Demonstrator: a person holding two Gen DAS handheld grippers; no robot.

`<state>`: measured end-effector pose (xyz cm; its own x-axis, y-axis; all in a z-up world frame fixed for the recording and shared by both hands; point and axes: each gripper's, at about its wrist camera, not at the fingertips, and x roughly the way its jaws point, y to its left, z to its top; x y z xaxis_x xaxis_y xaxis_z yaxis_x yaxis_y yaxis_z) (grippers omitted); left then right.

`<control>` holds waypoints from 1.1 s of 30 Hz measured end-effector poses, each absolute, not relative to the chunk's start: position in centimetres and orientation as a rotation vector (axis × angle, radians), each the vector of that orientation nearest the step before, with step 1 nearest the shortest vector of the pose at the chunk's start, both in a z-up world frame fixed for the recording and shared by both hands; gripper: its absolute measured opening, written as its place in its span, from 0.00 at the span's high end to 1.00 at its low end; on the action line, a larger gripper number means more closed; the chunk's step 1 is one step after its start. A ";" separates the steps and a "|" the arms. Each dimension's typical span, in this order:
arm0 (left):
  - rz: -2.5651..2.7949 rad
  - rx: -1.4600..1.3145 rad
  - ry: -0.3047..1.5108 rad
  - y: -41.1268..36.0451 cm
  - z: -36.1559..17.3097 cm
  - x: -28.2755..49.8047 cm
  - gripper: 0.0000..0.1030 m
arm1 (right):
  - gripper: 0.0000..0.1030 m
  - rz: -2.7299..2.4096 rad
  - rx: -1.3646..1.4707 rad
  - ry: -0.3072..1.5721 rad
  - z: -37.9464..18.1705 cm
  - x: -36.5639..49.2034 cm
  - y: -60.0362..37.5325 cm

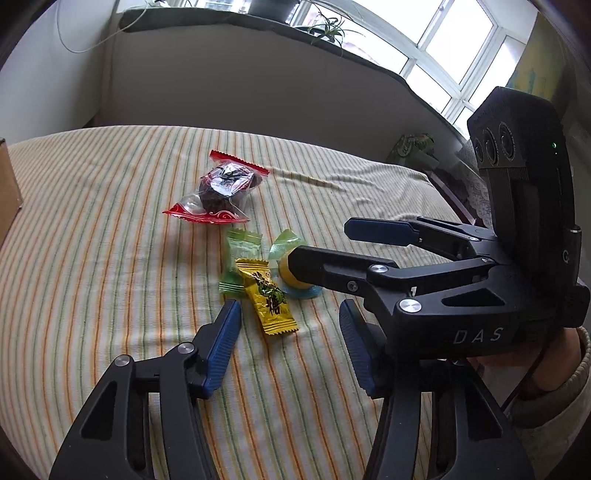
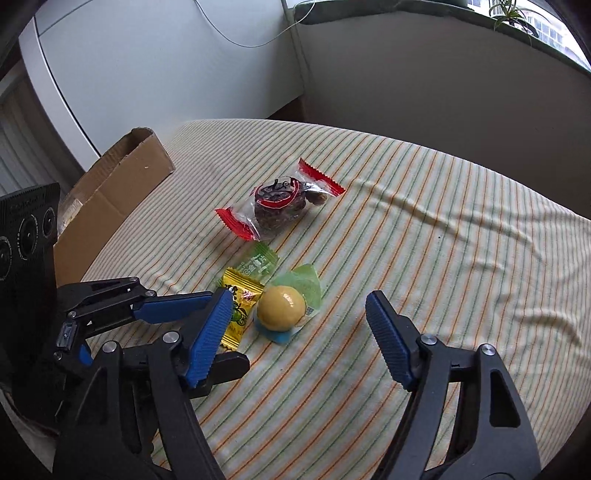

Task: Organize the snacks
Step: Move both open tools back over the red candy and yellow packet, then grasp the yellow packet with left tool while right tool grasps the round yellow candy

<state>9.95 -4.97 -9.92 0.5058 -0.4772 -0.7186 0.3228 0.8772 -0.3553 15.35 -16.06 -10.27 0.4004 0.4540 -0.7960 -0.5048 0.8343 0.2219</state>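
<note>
Several wrapped snacks lie together on the striped tablecloth point(image 2: 424, 221). A clear packet with red ends point(image 1: 219, 192) point(image 2: 280, 206) holds something dark and sits farthest away. Nearer are a green wrapped sweet point(image 1: 240, 258) point(image 2: 258, 262), a yellow packet point(image 1: 269, 299) point(image 2: 240, 302) and a yellow ball in a clear green-blue wrapper point(image 1: 286, 277) point(image 2: 281, 308). My left gripper point(image 1: 288, 343) point(image 2: 229, 328) is open, its fingertips either side of the yellow packet's near end without touching it. My right gripper point(image 2: 299, 314) point(image 1: 319, 240) is open around the ball, pads apart from it.
An open cardboard box point(image 2: 114, 199) point(image 1: 7, 184) stands at the table's left edge. A wall and a windowsill with plants point(image 1: 325, 29) lie behind. A green bag point(image 1: 413, 147) sits beyond the right edge. A person's sleeve point(image 1: 554, 376) holds the right gripper.
</note>
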 end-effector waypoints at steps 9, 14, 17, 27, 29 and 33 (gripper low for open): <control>-0.486 -0.226 0.933 -3.9 -10.6 10.6 0.89 | 0.65 0.618 0.000 0.992 -11.1 15.4 -16.0; -0.499 -0.226 0.929 -3.8 -10.6 10.5 0.91 | 0.66 0.597 0.040 0.979 -11.1 15.0 -16.8; -0.511 -0.230 0.921 -3.8 -10.5 10.4 0.92 | 0.66 0.591 0.058 0.975 -11.1 14.5 -17.1; -0.527 -0.192 0.899 -4.5 -9.9 9.8 0.92 | 0.66 0.537 0.144 0.913 -10.3 13.3 -19.7; -0.528 -0.196 0.888 -4.4 -9.7 9.7 0.93 | 0.66 0.522 0.167 0.890 -9.7 13.0 -20.4; -0.536 -0.190 0.853 -4.2 -8.4 8.9 0.93 | 0.66 0.498 0.177 0.847 -7.9 12.2 -21.1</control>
<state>8.92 -4.23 -8.38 0.5356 -0.5215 -0.6642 0.3729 0.8517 -0.3681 12.24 -21.10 -7.87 0.5558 0.4882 -0.6729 -0.3506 0.8715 0.3428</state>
